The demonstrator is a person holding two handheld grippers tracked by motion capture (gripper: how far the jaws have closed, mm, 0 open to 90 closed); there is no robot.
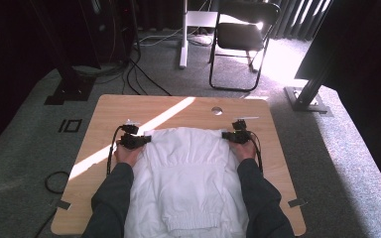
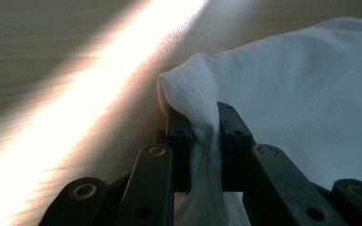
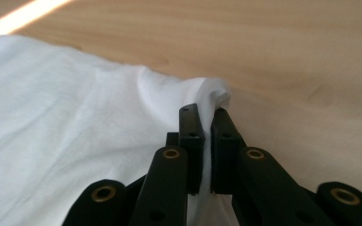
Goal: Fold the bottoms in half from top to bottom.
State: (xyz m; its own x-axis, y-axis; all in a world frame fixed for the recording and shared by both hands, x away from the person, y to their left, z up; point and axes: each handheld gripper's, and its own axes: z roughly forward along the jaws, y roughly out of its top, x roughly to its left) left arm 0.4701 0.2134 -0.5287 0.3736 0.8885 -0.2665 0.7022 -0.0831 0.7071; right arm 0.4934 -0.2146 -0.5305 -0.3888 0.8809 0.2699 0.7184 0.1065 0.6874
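Item: white cotton garment with ribbed hem [image 1: 186,173], spread flat on the light wooden table [image 1: 109,111], long axis running from the person toward the far edge, hem nearest the person.

Left gripper [image 1: 138,141]: jaws clamped on the garment's far left corner, cloth bunched up between them.

Right gripper [image 1: 232,135]: jaws closed on the far right corner, a thin fold pinched.

Relation: both held corners lie at the far end; the body trails back toward the person, evenly between both hands.
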